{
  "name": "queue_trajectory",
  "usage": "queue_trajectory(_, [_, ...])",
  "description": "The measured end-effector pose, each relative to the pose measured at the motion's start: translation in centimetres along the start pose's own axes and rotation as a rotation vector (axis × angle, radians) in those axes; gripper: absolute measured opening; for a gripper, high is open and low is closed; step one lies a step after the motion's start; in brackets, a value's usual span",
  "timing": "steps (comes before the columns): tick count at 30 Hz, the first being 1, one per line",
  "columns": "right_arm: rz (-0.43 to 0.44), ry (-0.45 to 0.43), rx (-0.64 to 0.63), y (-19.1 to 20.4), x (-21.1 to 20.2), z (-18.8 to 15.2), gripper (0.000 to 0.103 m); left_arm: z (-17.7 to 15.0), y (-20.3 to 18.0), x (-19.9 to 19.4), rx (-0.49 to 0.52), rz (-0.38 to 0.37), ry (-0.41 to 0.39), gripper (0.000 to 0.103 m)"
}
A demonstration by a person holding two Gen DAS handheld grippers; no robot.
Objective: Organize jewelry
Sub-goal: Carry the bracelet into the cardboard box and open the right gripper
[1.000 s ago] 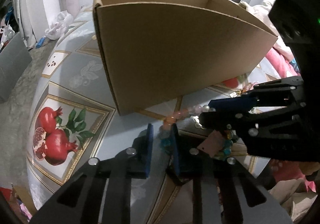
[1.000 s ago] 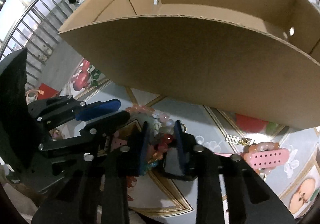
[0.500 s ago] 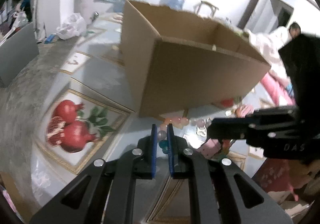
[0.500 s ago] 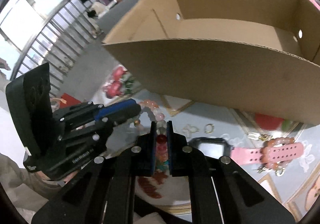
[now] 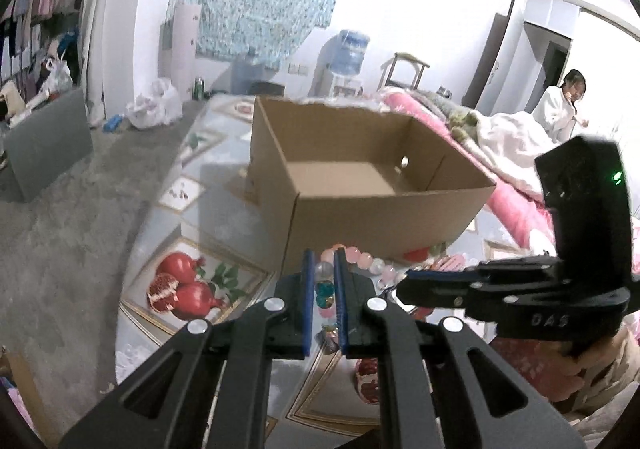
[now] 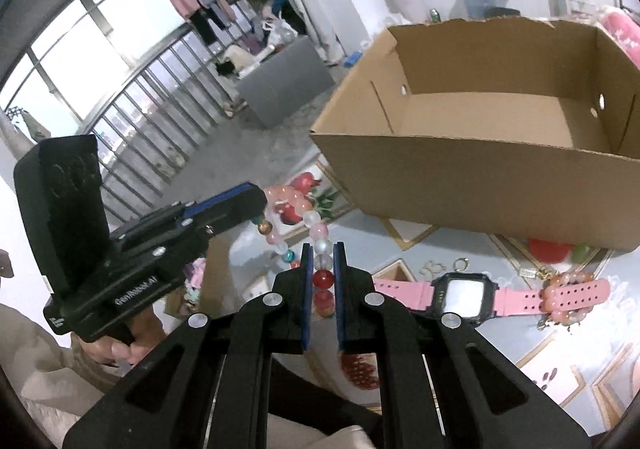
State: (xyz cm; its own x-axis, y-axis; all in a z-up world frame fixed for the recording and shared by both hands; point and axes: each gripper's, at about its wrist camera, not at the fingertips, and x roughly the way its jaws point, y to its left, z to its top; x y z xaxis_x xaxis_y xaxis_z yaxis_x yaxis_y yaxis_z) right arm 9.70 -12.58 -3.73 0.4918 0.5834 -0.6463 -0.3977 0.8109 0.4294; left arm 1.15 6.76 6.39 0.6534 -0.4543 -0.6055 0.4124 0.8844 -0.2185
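Together, left gripper (image 5: 321, 261) and right gripper (image 6: 321, 253), angled downward, clamp the bead bracelet (image 6: 308, 217) aloft.

Matt cardboard, glossy beads, printed tablecloth

The open brown cardboard box (image 6: 460, 177) is matt, dry-looking paperboard with a torn, ragged top edge; the string of round pink, clear, red and teal beads (image 6: 318, 237) looks glassy and polished, some translucent; the pink-strapped digital watch (image 6: 464, 295) has a smooth, rubbery perforated band and a shiny screen; the pale blue tablecloth printed with pomegranates (image 5: 188, 289) has a slick, faintly reflective sheen; both black grippers are matt plastic with bright metal screw heads and blue pads; the grey floor (image 5: 60, 233) looks rough, like bare concrete.
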Motion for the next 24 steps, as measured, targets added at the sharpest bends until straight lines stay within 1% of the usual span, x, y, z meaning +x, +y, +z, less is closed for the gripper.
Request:
queue_trajectory(4, [0.018, -0.052, -0.009, 0.5, -2.1, 0.3, 0.008, 1.4, -0.5, -1.5, 0.017, 0.003, -0.040, 0.009])
queue_trajectory(7, [0.016, -0.097, -0.028, 0.8, -3.8, 1.8, 0.008, 3.2, -1.1, -2.4, 0.031, -0.013, -0.085, 0.009])
queue_trajectory(10, [-0.016, -0.144, -0.068, 0.5, -4.9, 4.6, 0.008, 6.1, -2.0, -2.3, 0.062, -0.026, -0.124, 0.009])
queue_trajectory(11, [-0.023, -0.151, -0.077, 0.3, -5.1, 5.4, 0.008, 7.3, -2.2, -2.0, 0.075, -0.028, -0.134, 0.009])
queue_trajectory(13, [-0.035, -0.155, -0.085, -0.9, -5.0, 8.0, 0.008, 9.3, -2.5, -0.8, 0.087, -0.037, -0.139, 0.009])
queue_trajectory(15, [-0.036, -0.132, -0.072, -2.3, -4.2, 10.1, 0.008, 11.6, -2.2, 1.6, 0.082, -0.043, -0.109, 0.009])
queue_trajectory(16, [-0.035, -0.104, -0.057, -3.6, -3.2, 11.6, 0.008, 12.3, -2.2, 2.4, 0.084, -0.036, -0.097, 0.009])
queue_trajectory(18, [-0.032, -0.057, -0.024, -5.4, -1.9, 13.2, 0.008, 13.9, -1.9, 5.8, 0.104, 0.003, -0.039, 0.009])
queue_trajectory(22, [-0.048, 0.068, 0.045, -9.7, 2.3, 16.1, 0.008, 15.2, -1.3, 11.5, 0.115, 0.050, 0.082, 0.009])
queue_trajectory(24, [-0.049, 0.119, 0.068, -11.1, 4.1, 17.0, 0.008, 15.6, -0.7, 14.1, 0.113, 0.067, 0.143, 0.009])
